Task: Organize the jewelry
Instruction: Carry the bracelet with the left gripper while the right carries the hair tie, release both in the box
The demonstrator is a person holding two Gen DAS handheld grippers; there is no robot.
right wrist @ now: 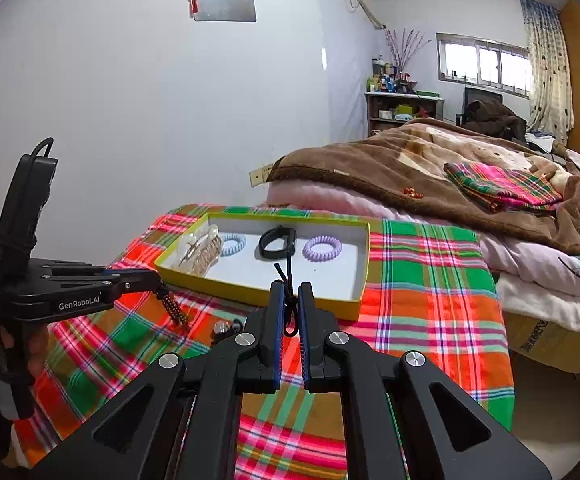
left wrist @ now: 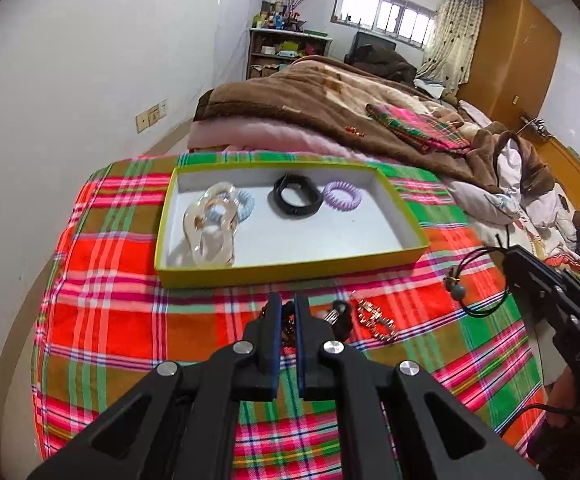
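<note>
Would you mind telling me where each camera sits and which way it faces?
Left wrist: on the left tool, looking along its fingers over the plaid cloth to the box; a beaded bracelet sits in its grip, and the right tool shows at right.
Right wrist: on the right tool, facing the box, gripping a black cord; the left tool and hand show at left.
Shared: box, cloth, bed, window.

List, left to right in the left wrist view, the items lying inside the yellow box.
Clear chain-link piece → black band → purple spiral hair tie. The blue spiral tie overlaps the clear piece, so it is omitted.
</note>
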